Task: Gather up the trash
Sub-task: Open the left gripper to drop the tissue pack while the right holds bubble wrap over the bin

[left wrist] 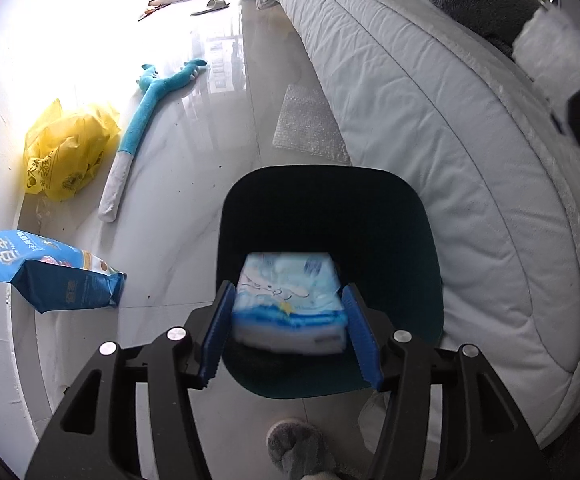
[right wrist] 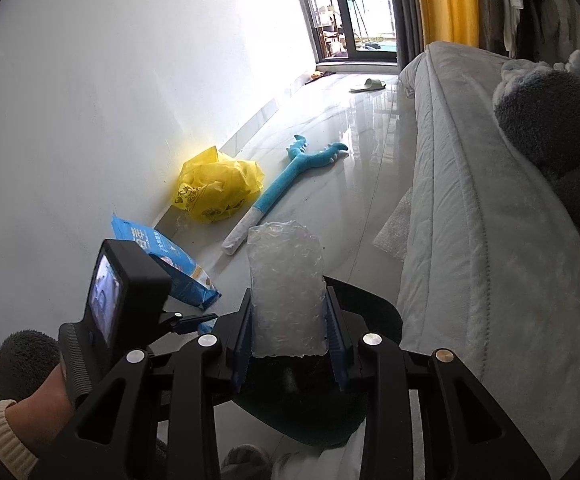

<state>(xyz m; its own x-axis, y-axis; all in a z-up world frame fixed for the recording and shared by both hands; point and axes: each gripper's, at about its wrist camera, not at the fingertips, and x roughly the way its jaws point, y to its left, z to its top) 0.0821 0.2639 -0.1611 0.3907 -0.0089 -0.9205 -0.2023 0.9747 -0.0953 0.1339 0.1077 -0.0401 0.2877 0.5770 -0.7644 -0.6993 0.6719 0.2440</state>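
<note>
Trash bin, dark teal plastic with rounded corners (left wrist: pixel 330 184), stands on glossy pale tile floor (left wrist: pixel 210 140) just beside the quilted grey-white mattress edge (left wrist: pixel 430 120). Left gripper (left wrist: pixel 288 288) points down into the bin mouth. A blue-and-white cartoon-print tissue pack (left wrist: pixel 290 300) sits between its blue ribbed fingers (left wrist: pixel 212 336). The pack is blurred while the fingers are sharp, and the pads look just off its sides, so the jaws read as apart and not clamping. Right gripper (right wrist: pixel 288 296) is closed on a clear bubble-wrap piece (right wrist: pixel 286 288), held upright above the bin's rim. A second bubble-wrap sheet (left wrist: pixel 306 124) lies flat on the floor against the mattress. By the white wall: crumpled yellow plastic bag (left wrist: pixel 70 148), blue printed foil pouch (left wrist: pixel 50 276) and a long blue-and-white plush toy (left wrist: pixel 146 120) between bag and bin. A pale slipper (left wrist: pixel 210 6) lies far off near the glass door.
</note>
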